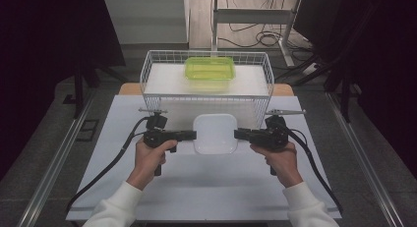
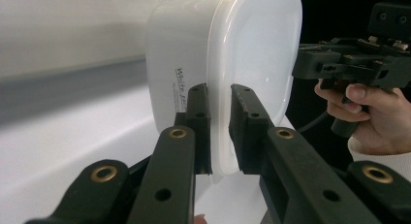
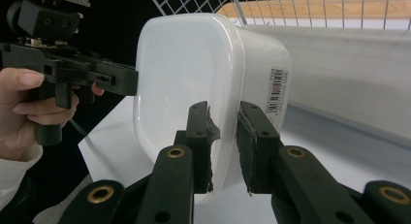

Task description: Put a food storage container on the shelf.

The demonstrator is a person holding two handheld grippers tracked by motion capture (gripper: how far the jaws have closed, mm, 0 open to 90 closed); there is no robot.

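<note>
- Both tools, left tool (image 1: 191, 135) and right tool (image 1: 240, 134), clamp opposite rims of the empty white tub (image 1: 215, 133).
- Wire basket (image 1: 150, 70) holds a green container (image 1: 209, 68), contents unclear.

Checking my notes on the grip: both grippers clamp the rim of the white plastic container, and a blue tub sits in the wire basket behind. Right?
Not quite: the tub in the white wire basket is translucent green, as the high view shows. Both the left gripper and right gripper do clamp the white plastic container by its rim.
</note>
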